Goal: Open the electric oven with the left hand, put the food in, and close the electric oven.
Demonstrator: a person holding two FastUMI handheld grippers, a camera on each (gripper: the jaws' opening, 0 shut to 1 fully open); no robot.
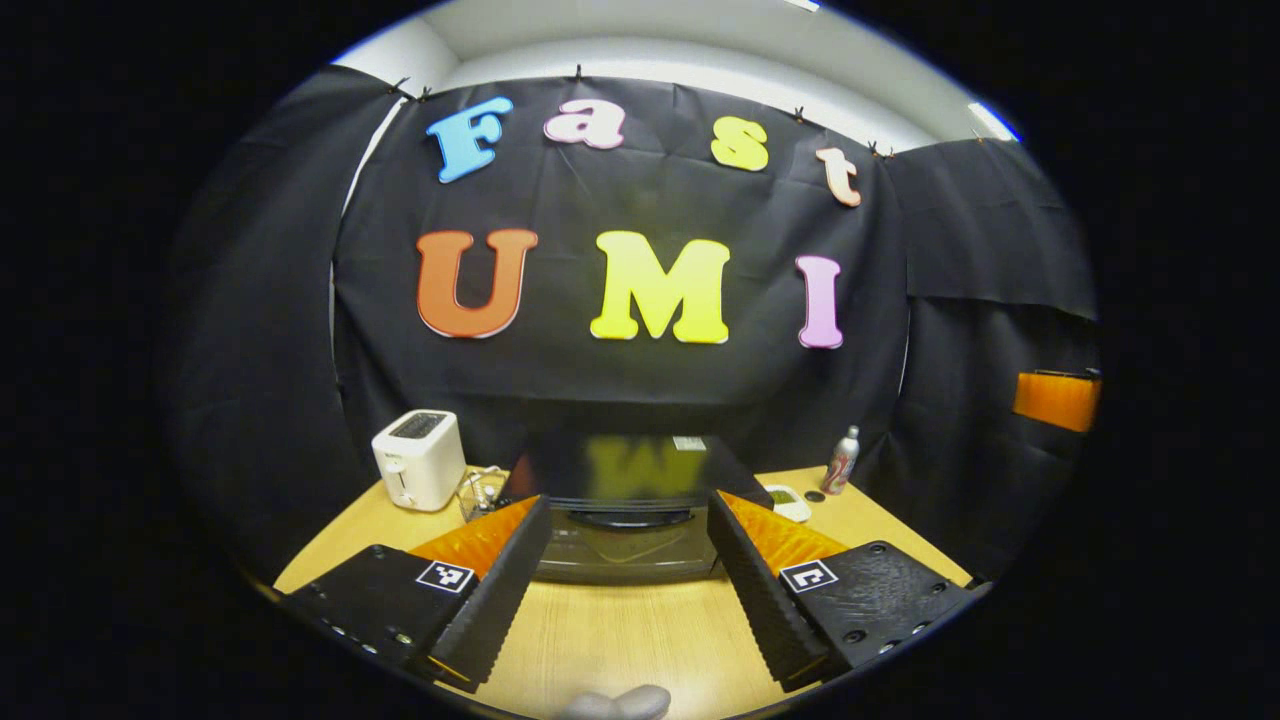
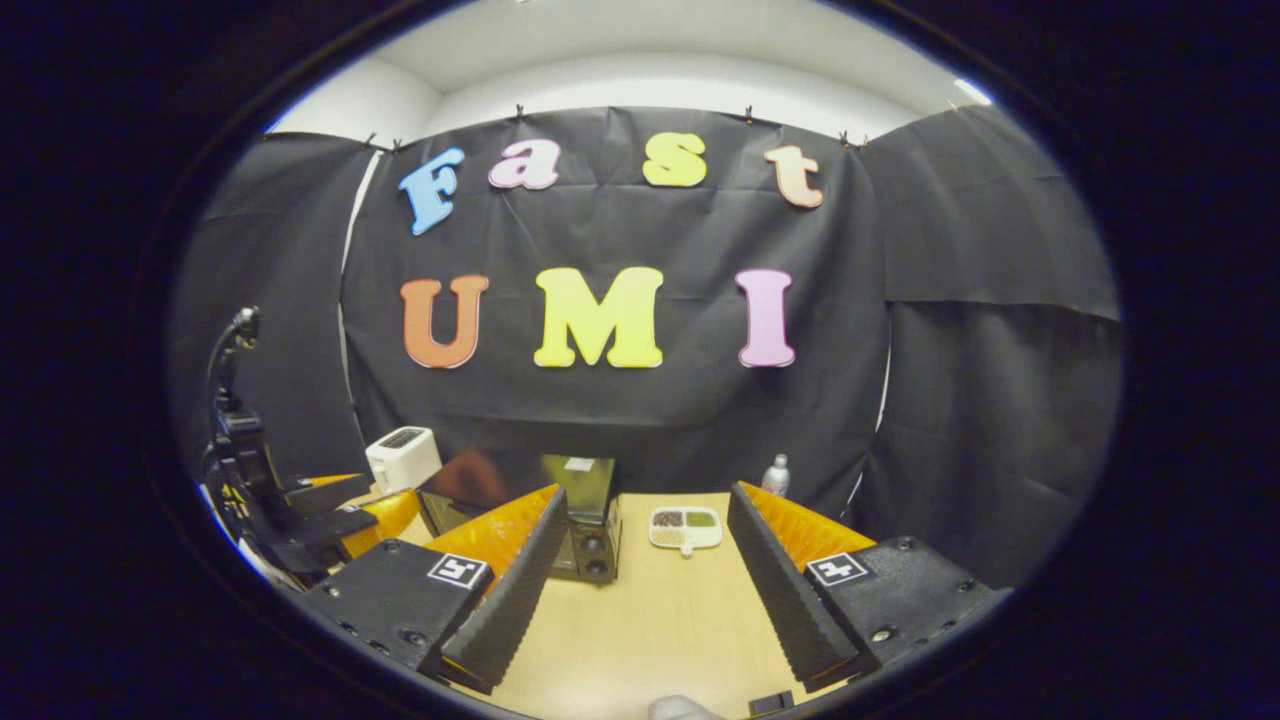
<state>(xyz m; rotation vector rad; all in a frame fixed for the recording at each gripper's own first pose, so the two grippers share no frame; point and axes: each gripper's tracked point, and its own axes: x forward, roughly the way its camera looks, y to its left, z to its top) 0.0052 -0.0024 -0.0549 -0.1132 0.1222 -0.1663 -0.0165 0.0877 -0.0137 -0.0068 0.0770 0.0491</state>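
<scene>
A black electric oven [image 1: 625, 470] stands at the back middle of the wooden table [image 1: 640, 630], its glass door [image 1: 625, 550] looking closed under a dark handle [image 1: 628, 518]. My left gripper [image 1: 630, 510] is open and faces the door squarely, its fingers apart on either side of it and short of touching. In the right gripper view the oven [image 2: 588, 515] is ahead to the left, and a white divided plate of food [image 2: 685, 528] lies on the table beside it. My right gripper [image 2: 648, 500] is open and empty, pointing at the plate from a distance. The left gripper [image 2: 350, 500] shows at the left.
A white toaster [image 1: 418, 460] stands left of the oven with a small clear item [image 1: 480, 492] beside it. A bottle [image 1: 841, 462] stands at the back right, near the plate [image 1: 785, 500]. Black cloth walls close the booth. Bare table [image 2: 650, 620] lies in front of the right gripper.
</scene>
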